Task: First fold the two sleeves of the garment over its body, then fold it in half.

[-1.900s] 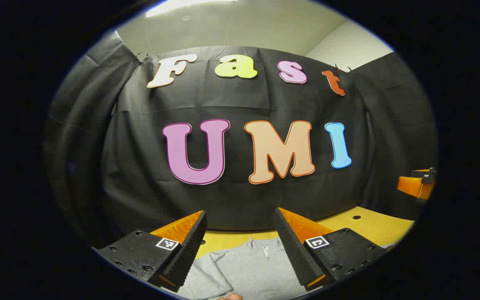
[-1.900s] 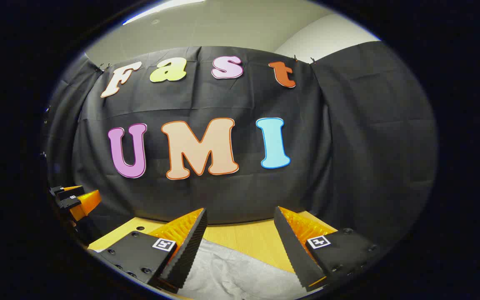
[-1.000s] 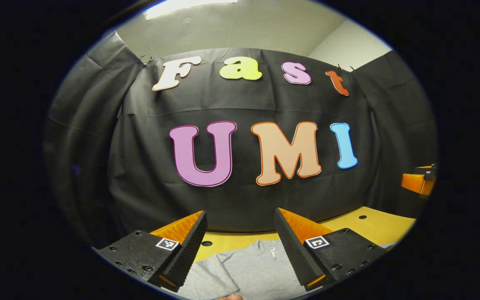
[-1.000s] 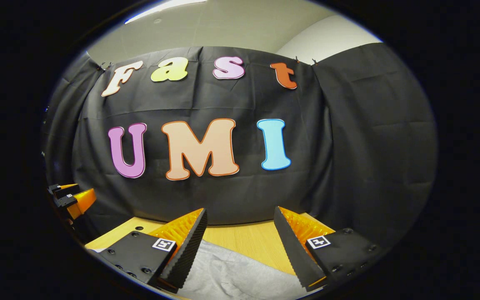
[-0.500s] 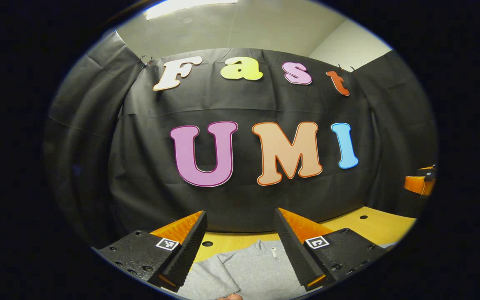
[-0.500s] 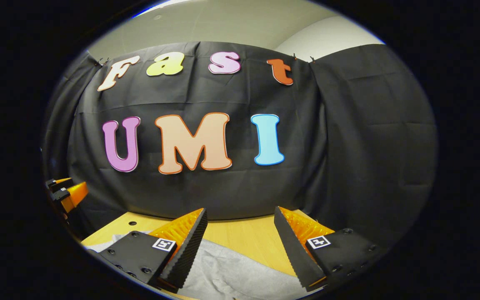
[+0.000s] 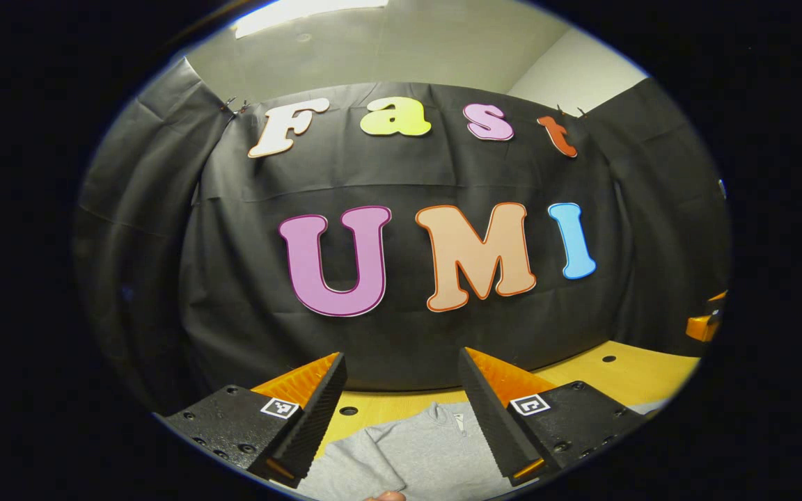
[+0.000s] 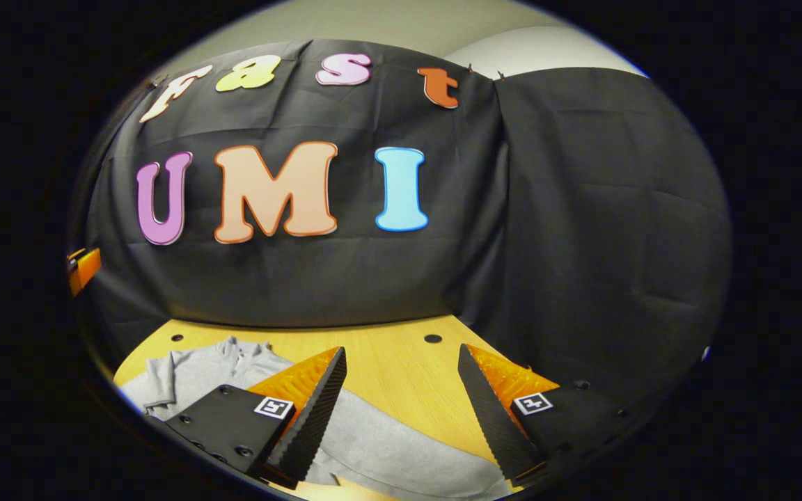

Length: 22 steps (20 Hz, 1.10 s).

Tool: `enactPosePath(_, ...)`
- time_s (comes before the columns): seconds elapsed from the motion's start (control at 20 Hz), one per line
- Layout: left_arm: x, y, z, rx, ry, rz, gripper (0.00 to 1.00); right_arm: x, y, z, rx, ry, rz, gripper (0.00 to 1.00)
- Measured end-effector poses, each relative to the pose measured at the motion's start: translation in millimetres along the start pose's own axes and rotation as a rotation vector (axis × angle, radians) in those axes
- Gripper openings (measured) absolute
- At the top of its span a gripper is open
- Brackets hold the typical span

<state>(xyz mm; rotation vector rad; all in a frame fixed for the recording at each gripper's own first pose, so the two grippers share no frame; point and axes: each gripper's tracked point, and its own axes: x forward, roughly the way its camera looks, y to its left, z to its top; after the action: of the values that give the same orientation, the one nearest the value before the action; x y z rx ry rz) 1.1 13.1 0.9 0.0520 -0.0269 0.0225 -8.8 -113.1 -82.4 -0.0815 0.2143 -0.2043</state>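
Grey fabric of the garment [image 7: 415, 456] is being seen spread flat on the wooden bench [image 7: 624, 372], collar toward the bench's far edge by the black cloth wall [image 7: 401, 174]. In the right gripper view far more of the garment [image 8: 192, 376] is being shown than half a second ago: the collar and one sleeve [image 8: 408, 456] are now being taken in, the sleeve running toward the bench's near edge, and the camera is being tipped downward and turned, so the bench [image 8: 401, 362] is being seen more fully. The left gripper view is being changed only slightly. The left gripper [image 7: 401, 410] is being held above the garment with its jaws wide apart and nothing between them. The right gripper [image 8: 401, 410] is likewise being held with jaws wide, clear of the sleeve below. No containers are being shown. A fingertip [image 7: 386, 496] is being glimpsed at the bottom of the left gripper view.
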Motion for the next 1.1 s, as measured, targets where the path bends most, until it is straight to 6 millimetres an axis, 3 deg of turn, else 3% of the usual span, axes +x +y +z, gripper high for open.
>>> enactPosePath(0.25,-0.3,-6.6,-4.4,0.004,0.014,-0.012,0.97,0.4,-37.9,-58.0,-0.004,0.125,-0.057,0.99)
enactPosePath(0.3,-1.7,-7.3,-7.2,0.002,0.018,-0.014,0.94,-0.2,-45.9,-70.1,-0.010,0.149,-0.071,0.99)
enactPosePath(0.35,-3.4,-8.5,-8.0,0.001,0.021,-0.016,0.97,-0.7,-54.7,-83.0,-0.016,0.176,-0.085,0.96)
enactPosePath(0.55,-1.7,-16.4,-8.8,0.002,0.026,-0.028,0.94,-8.8,-83.1,-135.6,0.007,0.291,-0.130,0.99)
enactPosePath(0.75,-2.2,-22.7,-10.6,-0.002,0.031,-0.039,0.94,-21.4,-105.0,-194.7,0.005,0.415,-0.161,0.96)
enactPosePath(0.9,-1.5,-27.0,-11.6,0.003,0.032,-0.046,0.97,-31.5,-118.3,-224.0,-0.002,0.478,-0.182,0.99)
enactPosePath(1.1,-1.4,-29.9,-12.1,0.009,0.035,-0.051,0.94,-40.8,-126.5,-257.7,0.004,0.555,-0.199,0.97)
